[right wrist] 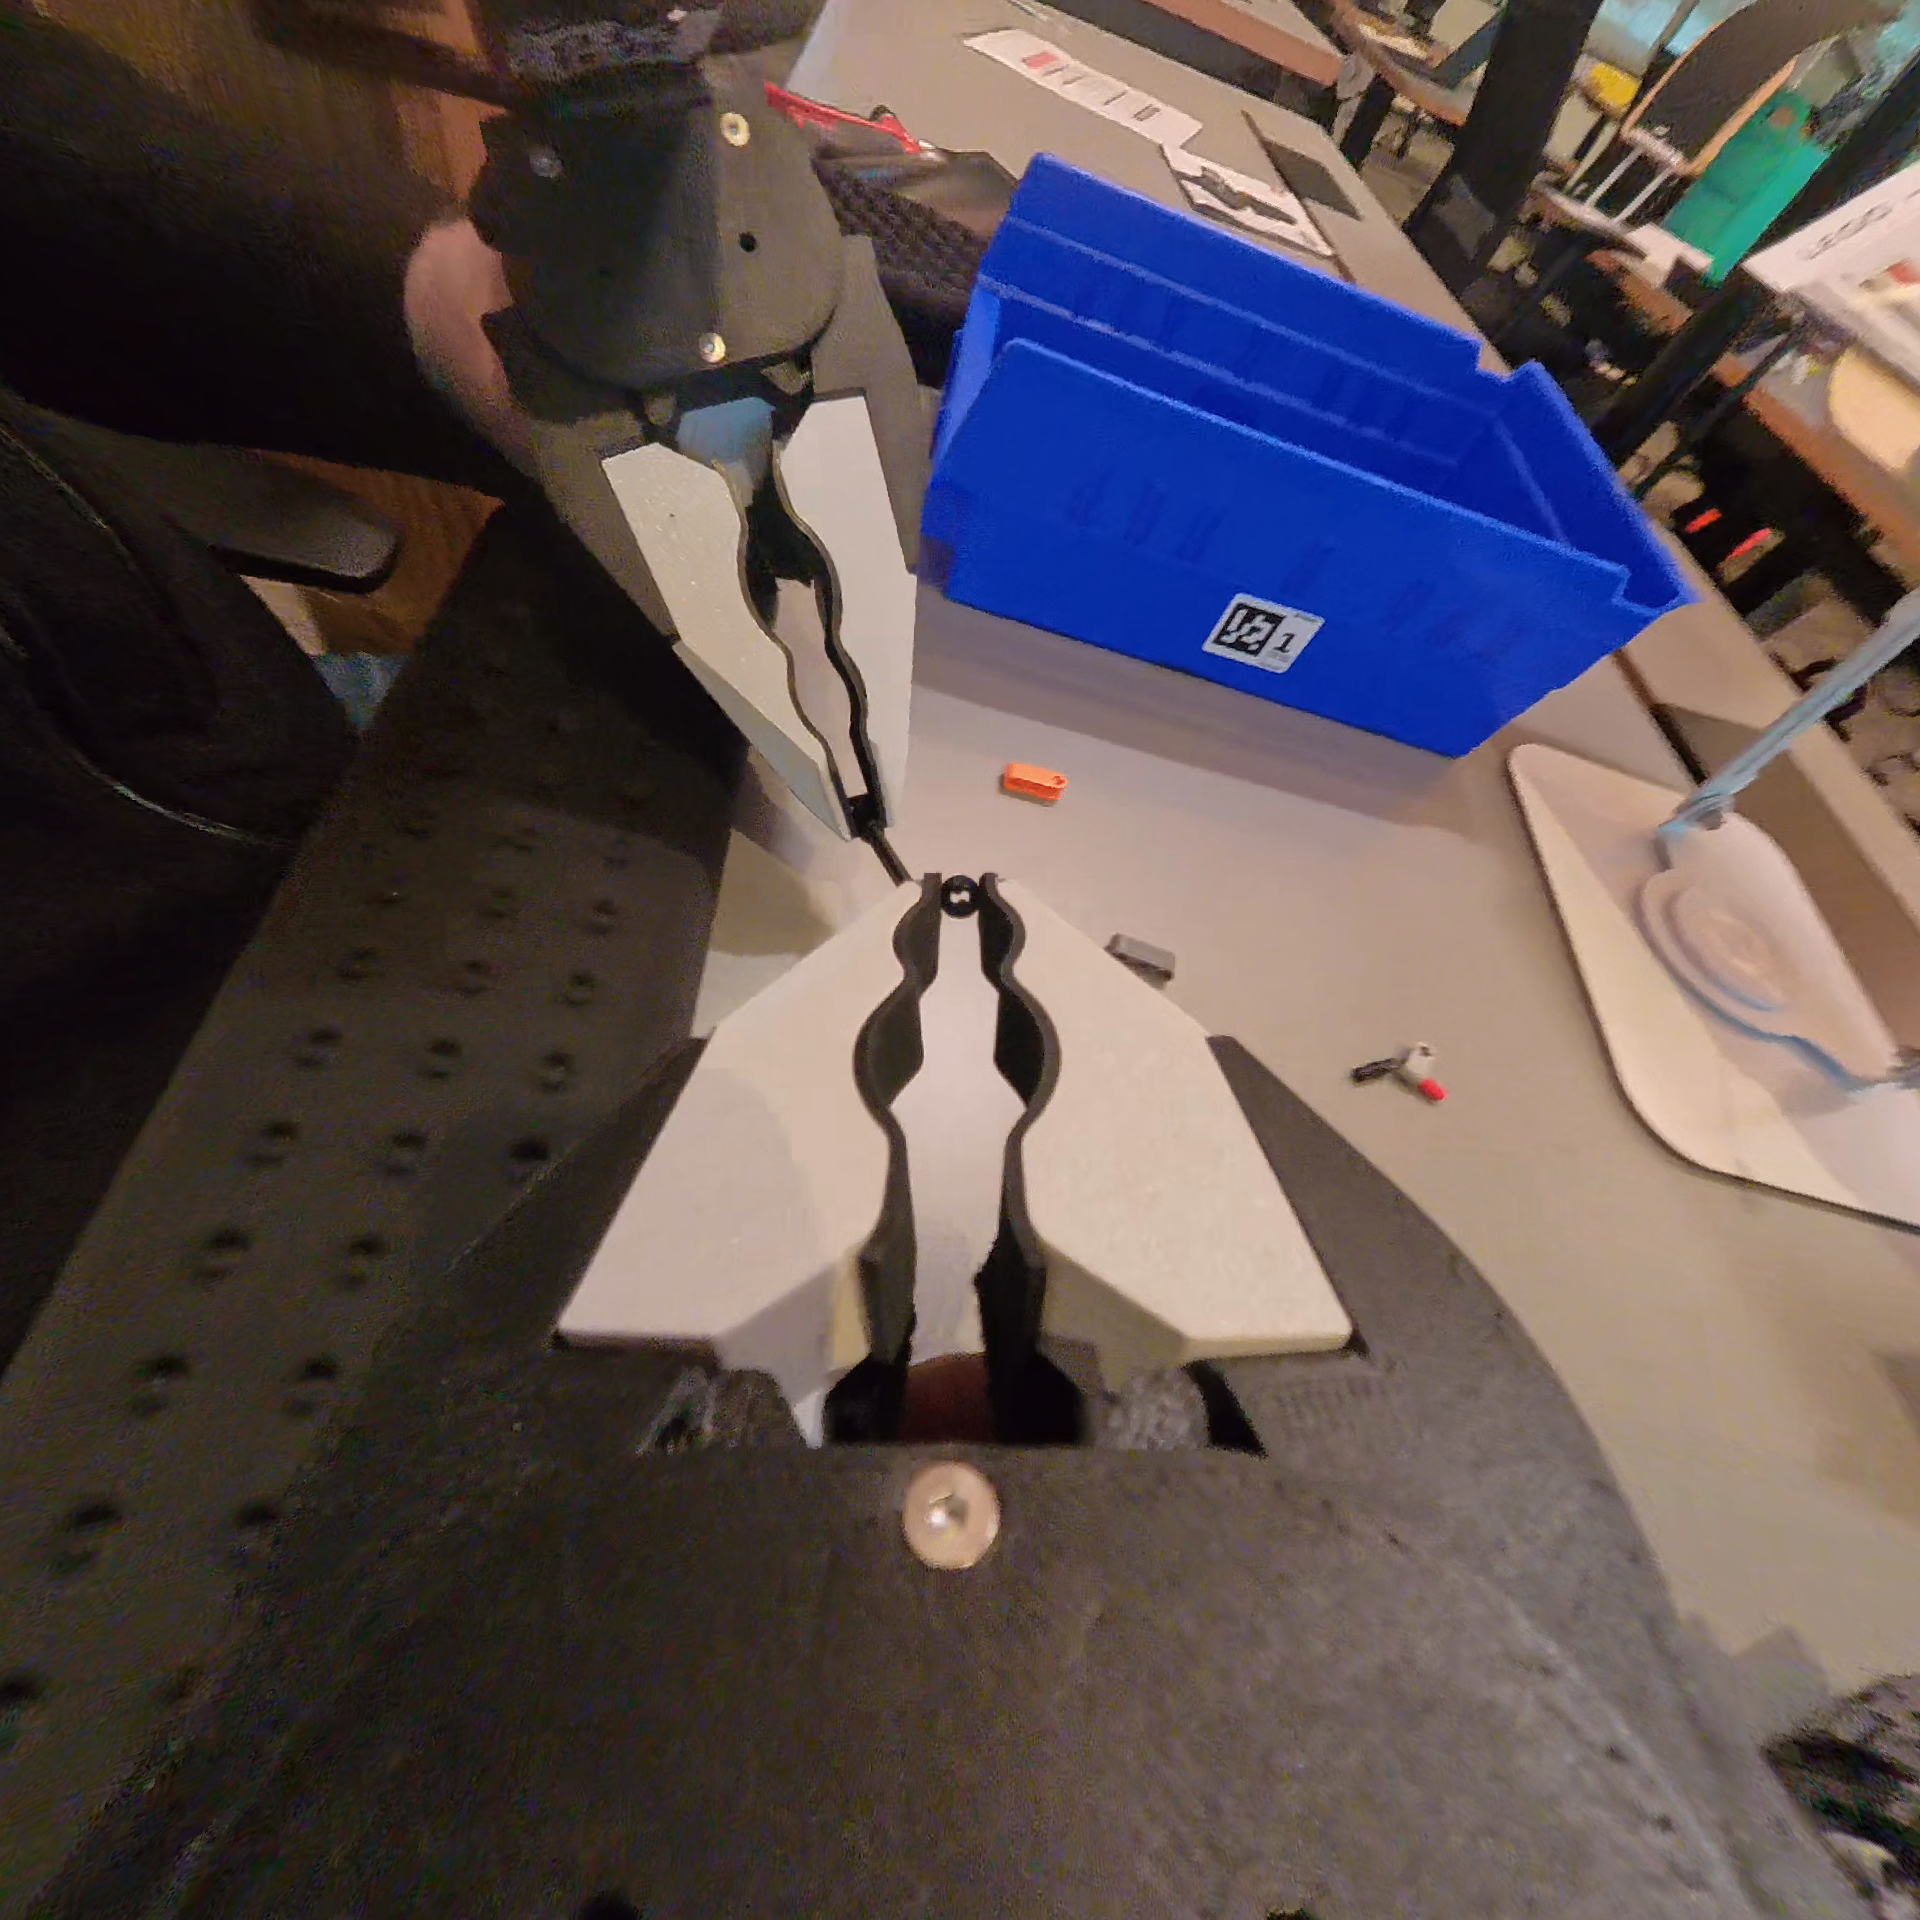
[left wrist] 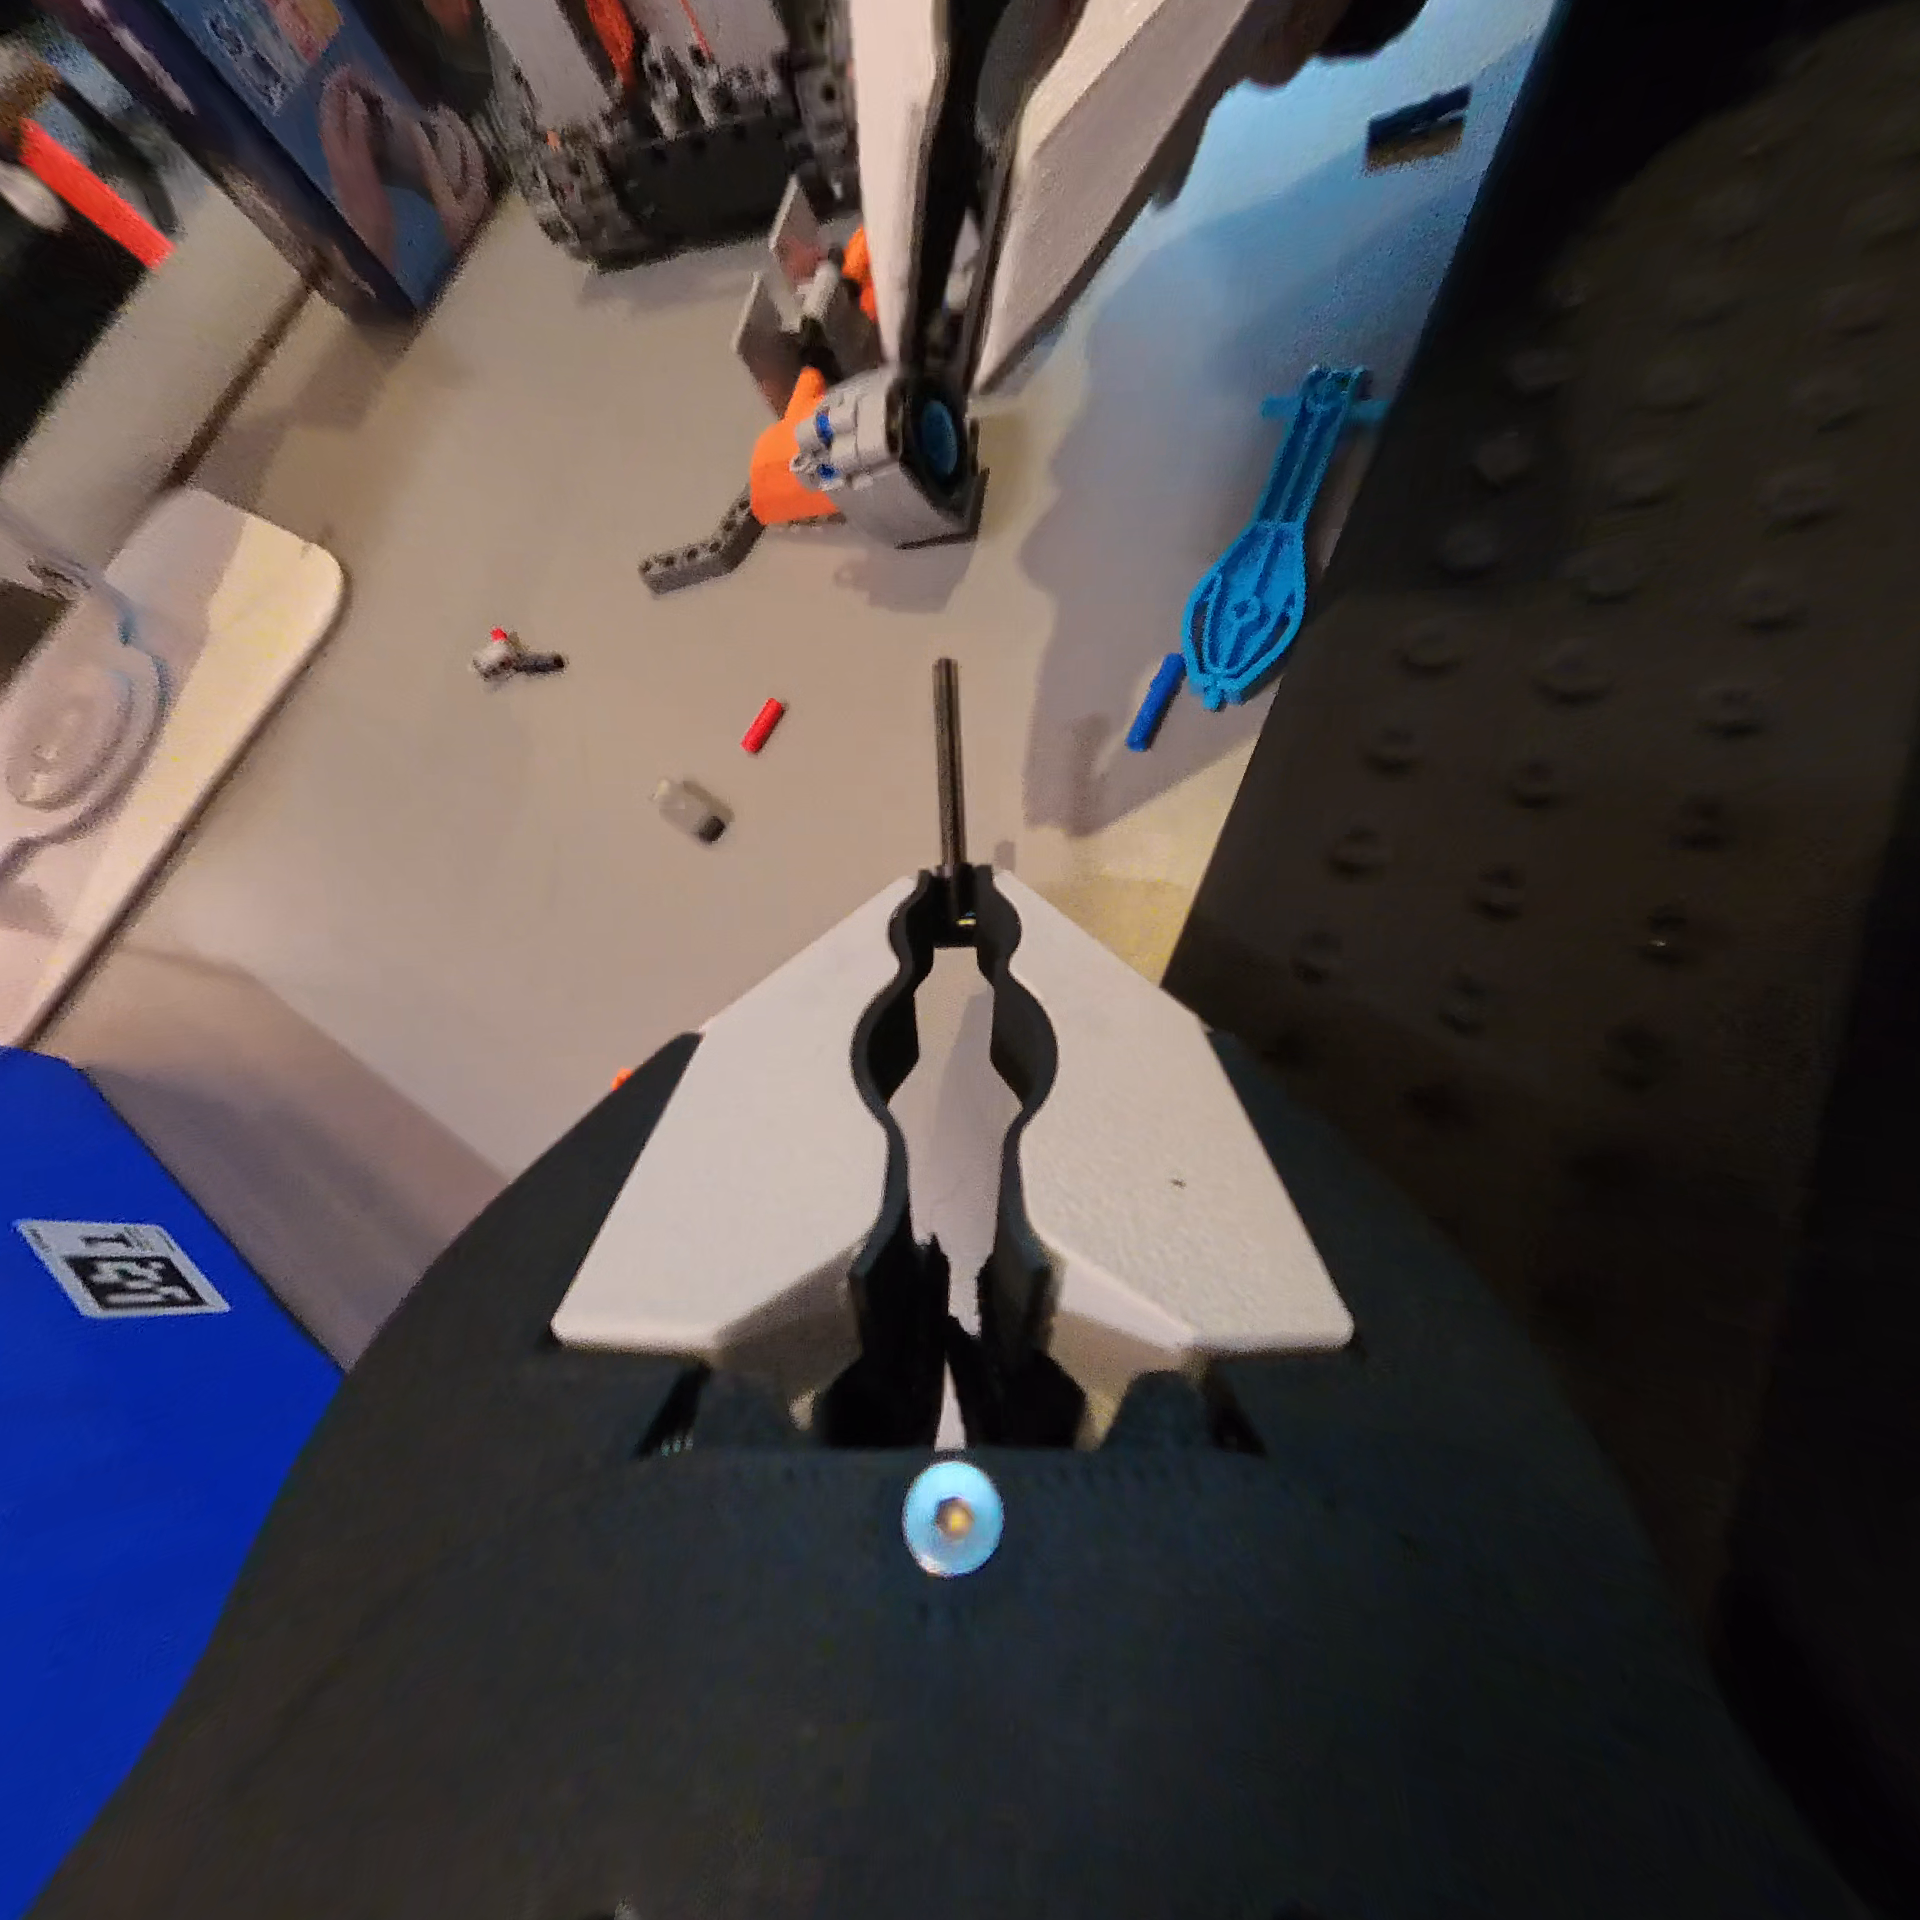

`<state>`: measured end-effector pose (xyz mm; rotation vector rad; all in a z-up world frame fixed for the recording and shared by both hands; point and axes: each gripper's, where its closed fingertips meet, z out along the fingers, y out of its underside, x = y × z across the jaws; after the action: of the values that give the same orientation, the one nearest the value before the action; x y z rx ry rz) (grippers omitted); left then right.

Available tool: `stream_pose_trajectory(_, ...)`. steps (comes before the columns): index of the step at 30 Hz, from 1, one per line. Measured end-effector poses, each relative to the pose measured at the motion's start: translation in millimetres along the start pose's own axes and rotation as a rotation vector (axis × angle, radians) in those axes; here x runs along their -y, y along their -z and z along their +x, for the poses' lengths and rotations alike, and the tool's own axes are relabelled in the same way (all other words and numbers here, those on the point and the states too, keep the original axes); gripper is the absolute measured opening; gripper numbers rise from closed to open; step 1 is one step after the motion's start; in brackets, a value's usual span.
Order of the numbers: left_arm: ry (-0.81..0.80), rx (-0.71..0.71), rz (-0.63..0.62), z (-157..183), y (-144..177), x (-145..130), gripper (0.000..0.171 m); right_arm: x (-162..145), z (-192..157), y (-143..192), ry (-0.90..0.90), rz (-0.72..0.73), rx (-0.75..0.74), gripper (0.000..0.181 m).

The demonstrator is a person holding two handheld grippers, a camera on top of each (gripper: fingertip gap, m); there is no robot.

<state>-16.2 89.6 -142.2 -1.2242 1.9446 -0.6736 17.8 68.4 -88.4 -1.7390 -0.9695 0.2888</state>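
My left gripper (left wrist: pixel 954 883) is shut on a thin black axle (left wrist: pixel 948 769) that sticks straight out past its tips. My right gripper (right wrist: pixel 956 888) is shut on a small black ring-shaped piece (right wrist: pixel 957 896) at its very tips. In the right wrist view the left gripper (right wrist: pixel 862 816) reaches in from the upper left, and its axle (right wrist: pixel 890 860) points at the ring, almost touching it. In the left wrist view the right gripper (left wrist: pixel 940 343) comes down from the top, in front of a grey and orange brick assembly (left wrist: pixel 831 457).
A blue bin (right wrist: pixel 1247 540) stands behind the grippers. A white board (right wrist: pixel 1662 987) lies nearby. Loose on the grey table are a red pin (left wrist: pixel 764 724), a grey piece (left wrist: pixel 691 808), a blue flat part (left wrist: pixel 1257 592) and an orange piece (right wrist: pixel 1034 781). A black perforated block (left wrist: pixel 1610 831) stands alongside.
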Motion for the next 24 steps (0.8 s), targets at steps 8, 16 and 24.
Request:
stream_pose_trajectory(8, -0.089, 0.100, 0.155, 8.4, 4.9, 26.9, 0.005, -9.8, -12.9, -10.6, -0.094, -0.019, 0.079, 0.004)
stream_pose_trajectory(16, -0.123, 0.125, 0.203, 10.0, 11.5, 31.7, 0.004, -5.4, -16.0, -8.1, -0.160, 0.035, 0.118, 0.004)
stream_pose_trajectory(24, -0.214, 0.209, 0.211, 6.8, 17.7, 33.0, 0.004, -0.6, -16.6, -5.5, -0.274, 0.087, 0.182, 0.004)
